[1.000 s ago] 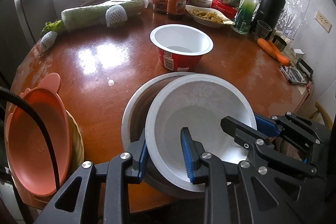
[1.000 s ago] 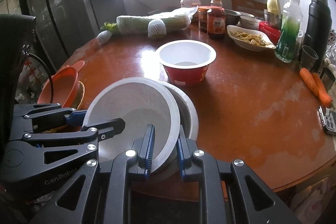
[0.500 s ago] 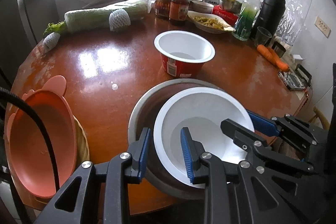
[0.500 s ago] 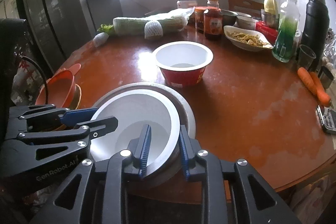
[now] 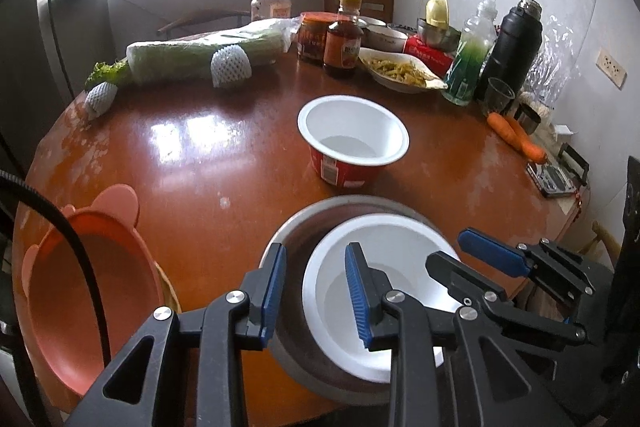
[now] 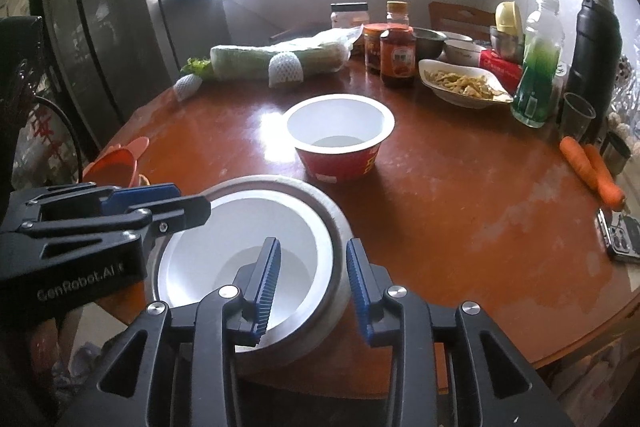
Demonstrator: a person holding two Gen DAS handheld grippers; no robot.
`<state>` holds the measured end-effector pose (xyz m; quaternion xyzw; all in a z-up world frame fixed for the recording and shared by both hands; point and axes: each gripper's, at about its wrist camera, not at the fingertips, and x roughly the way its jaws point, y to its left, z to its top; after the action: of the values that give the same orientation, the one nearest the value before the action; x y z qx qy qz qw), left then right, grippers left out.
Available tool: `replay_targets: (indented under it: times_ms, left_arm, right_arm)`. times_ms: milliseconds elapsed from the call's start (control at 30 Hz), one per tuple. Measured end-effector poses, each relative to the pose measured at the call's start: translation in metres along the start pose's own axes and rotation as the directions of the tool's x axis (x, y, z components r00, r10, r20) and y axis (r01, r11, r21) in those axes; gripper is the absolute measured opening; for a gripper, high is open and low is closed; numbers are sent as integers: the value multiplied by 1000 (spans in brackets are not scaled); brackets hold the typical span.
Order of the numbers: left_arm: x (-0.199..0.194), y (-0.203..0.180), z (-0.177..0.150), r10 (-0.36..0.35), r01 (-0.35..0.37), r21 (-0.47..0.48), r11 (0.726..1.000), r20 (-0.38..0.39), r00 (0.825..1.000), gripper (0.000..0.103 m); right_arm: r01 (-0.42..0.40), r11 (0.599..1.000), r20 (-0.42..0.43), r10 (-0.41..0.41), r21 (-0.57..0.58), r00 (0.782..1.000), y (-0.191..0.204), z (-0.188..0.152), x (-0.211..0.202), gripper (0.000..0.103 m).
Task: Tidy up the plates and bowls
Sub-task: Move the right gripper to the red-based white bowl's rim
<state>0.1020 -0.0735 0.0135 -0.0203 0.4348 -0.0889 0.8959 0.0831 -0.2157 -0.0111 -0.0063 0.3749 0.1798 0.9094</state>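
Both wrist views face across the table (image 5: 192, 163) — sharing nested bowls (image 6: 256, 227).

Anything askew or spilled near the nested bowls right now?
Nothing spilled. The white bowl sits off-centre inside the metal bowl, crowded toward its left side. Both grippers, left and right, are open astride the rims.

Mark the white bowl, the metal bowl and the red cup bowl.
white bowl (image 6: 276, 223): right wrist view, inner wall.
metal bowl (image 6: 340, 227): right wrist view, right rim.
red cup bowl (image 5: 344, 173): left wrist view, red outer wall.
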Motion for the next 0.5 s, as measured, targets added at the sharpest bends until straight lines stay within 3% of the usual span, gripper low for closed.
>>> replay_targets:
  times_ms: [167,500]
  left_arm:
    - [4,-2,12,-5,5,-2,1000,18,1000,32]
    - [20,-1,41,-7,8,-28,1000,30,1000,38]
  right_arm:
    - [6,1000,36,-7,17,999,-9,9,-5,43]
    - [31,999,68,-34,42,997,-32,36,-1,48]
